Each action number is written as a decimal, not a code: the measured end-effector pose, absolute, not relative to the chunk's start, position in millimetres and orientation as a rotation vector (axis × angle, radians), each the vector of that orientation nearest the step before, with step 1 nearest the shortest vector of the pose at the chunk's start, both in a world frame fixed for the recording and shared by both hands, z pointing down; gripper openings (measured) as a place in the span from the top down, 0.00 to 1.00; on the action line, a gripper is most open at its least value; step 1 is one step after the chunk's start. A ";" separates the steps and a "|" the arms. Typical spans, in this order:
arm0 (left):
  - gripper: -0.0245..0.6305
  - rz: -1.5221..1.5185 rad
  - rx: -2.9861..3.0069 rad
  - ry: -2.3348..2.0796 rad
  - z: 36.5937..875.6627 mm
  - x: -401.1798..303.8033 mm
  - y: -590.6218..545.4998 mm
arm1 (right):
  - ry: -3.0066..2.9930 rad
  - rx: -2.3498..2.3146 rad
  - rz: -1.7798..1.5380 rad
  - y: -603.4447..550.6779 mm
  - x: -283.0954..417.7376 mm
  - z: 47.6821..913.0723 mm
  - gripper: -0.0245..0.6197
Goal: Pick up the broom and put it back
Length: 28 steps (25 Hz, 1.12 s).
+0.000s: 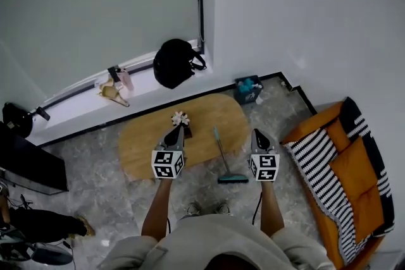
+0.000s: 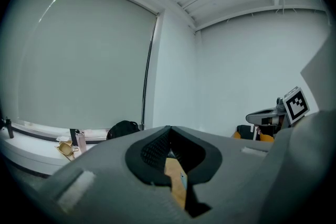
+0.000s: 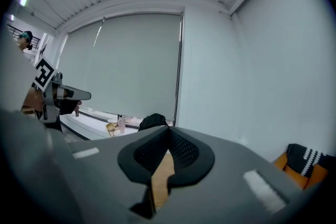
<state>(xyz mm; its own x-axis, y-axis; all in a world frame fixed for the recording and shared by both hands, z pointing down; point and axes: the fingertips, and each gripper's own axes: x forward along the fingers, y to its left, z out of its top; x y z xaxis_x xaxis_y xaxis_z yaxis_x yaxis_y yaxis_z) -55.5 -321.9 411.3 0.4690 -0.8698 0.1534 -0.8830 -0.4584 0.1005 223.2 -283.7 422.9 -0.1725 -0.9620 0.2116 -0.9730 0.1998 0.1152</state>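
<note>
- Left claw (image 1: 178, 130): jaws closed tip to tip with nothing between them. It is held over the tabletop (image 1: 142, 145), close to a small flower (image 1: 180, 117).
- Right claw (image 1: 258, 133): jaws closed and empty. It is held just off the tabletop's right end.
- Broom (image 1: 223, 160): sits between the two claws in the head view, apart from both. Its teal head is on the floor (image 1: 95, 164) beside the tabletop's near edge, and its handle runs up across that edge.
- Bag (image 1: 177, 63): black, on the window ledge (image 1: 76, 104) beyond the tabletop.
- Sofa (image 1: 357, 174): orange, at the right, carrying a striped cushion (image 1: 319, 164).
</note>
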 end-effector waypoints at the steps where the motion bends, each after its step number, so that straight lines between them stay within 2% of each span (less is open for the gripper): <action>1: 0.96 0.112 2.549 -1.538 408.1 -55.9 -321.1 | -2.237 1.854 0.063 -282.8 224.6 419.6 0.96; 28: 0.96 0.122 2.584 -1.534 388.9 -65.9 -292.9 | -2.233 1.885 0.063 -255.2 219.6 406.2 0.96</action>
<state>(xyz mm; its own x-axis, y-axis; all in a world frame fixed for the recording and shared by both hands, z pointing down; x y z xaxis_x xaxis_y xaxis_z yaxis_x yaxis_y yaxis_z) -65.9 -292.9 388.9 0.4789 -0.8671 0.1372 -0.8779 -0.4732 0.0736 219.6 -255.2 406.2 -0.1545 -0.9690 0.1928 -0.9783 0.1773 0.1073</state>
